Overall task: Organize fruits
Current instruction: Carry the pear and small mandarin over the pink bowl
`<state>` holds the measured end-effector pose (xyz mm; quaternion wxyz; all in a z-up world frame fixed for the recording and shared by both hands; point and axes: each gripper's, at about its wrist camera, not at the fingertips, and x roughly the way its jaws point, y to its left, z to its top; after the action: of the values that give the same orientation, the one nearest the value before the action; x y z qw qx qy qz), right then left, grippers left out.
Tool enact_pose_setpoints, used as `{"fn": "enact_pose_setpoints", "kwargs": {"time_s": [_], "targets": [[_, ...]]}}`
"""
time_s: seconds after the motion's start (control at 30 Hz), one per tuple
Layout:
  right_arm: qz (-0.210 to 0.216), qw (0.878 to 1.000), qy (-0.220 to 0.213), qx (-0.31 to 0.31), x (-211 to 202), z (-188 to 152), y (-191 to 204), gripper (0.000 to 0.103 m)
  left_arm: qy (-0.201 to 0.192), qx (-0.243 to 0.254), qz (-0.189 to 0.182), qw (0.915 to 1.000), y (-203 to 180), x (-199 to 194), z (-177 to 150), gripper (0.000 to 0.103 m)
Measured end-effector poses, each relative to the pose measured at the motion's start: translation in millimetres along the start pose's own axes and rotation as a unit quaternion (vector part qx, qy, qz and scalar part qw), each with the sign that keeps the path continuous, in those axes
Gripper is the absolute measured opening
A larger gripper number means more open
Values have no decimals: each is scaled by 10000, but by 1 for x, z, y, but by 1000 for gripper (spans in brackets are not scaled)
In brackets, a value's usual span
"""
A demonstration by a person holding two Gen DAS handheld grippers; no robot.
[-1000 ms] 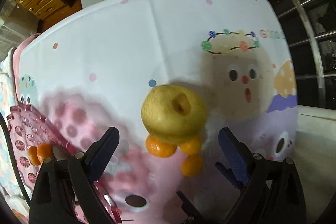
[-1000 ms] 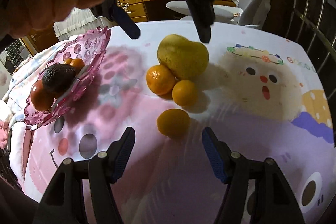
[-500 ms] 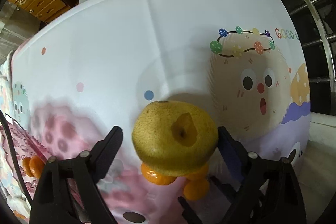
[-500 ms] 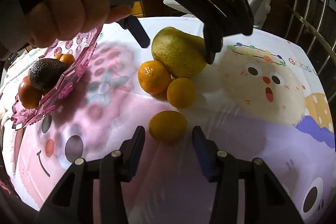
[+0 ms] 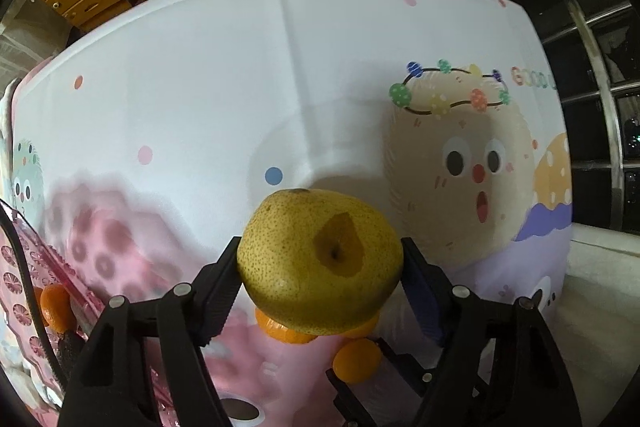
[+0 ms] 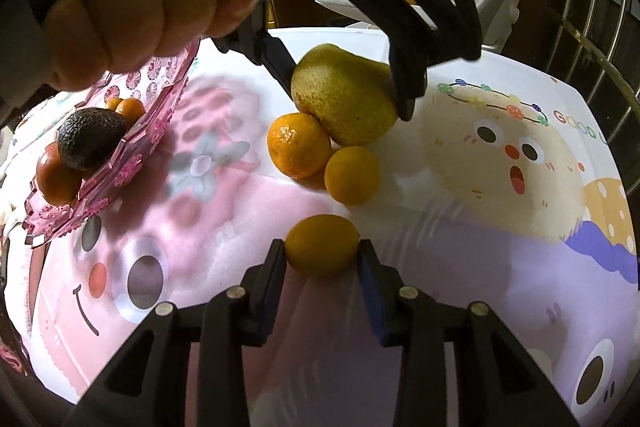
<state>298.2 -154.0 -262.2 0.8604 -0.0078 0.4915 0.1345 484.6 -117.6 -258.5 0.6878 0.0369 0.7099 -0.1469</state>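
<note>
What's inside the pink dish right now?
The pink dish holds a dark avocado, two small orange fruits behind it, and a reddish fruit at the near rim. Anything beneath the avocado, or behind the hand covering the far side, is hidden.

Pear (image 5: 320,263): yellow-green, brown-speckled. Mandarins (image 6: 298,145): orange. Avocado (image 6: 90,137): near-black. Dish (image 6: 132,151): translucent pink, rosette-patterned. Tabletop (image 5: 200,67) cloth: white, pastel cartoon faces, scattered dots.
</note>
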Motion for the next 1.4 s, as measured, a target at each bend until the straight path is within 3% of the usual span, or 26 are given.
{"fn": "enact_pose_setpoints", "kwargs": {"time_s": [0.47,0.83,1.1,1.4], "targets": [[104,9996,-206,-185,-45,5,9,36,-970,-6,-216,9950,5,-116,-28,73],[92,9981,-458,-408,-76,9,40,36,-1663,-401,-232,9850,56,-195,-83,73],[114,9957,-690,-604,-93,17,79,36,-1833,-665,-273,9804,107,-223,-131,73],[95,9956,-795,-479,-99,24,127,36,-1698,-909,-441,9803,163,-220,-173,73]]}}
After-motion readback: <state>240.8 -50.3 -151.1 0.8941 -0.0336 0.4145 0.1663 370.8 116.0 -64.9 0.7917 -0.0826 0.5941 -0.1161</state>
